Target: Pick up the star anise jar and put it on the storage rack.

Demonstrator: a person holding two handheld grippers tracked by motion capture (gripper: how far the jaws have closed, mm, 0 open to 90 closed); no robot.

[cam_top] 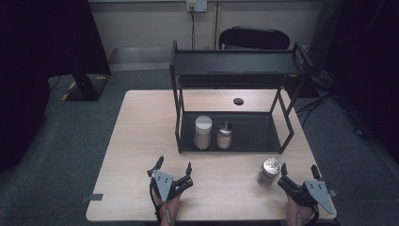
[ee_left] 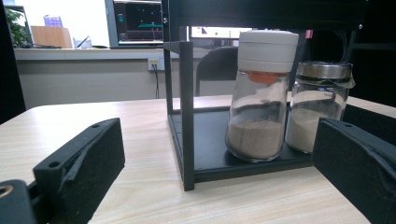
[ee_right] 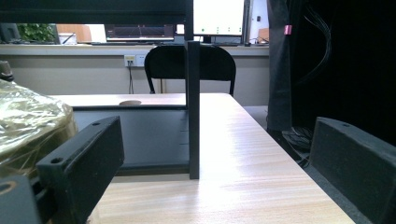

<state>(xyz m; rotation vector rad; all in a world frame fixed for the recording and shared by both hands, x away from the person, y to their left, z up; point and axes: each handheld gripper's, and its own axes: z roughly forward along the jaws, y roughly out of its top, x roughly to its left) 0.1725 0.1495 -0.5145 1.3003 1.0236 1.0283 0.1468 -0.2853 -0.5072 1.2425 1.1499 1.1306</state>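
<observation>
Nearest the table's front edge: left gripper resting with jaws spread wide, nothing between them. Right gripper near the right corner, also gaping, empty. Just left of it, a foil-topped jar standing on the bare wood (close to touching the near jaw, hard to tell). Farther back, on the black rack's bottom shelf: white-lidded jar and metal-lidded jar, side by side, both upright.
</observation>
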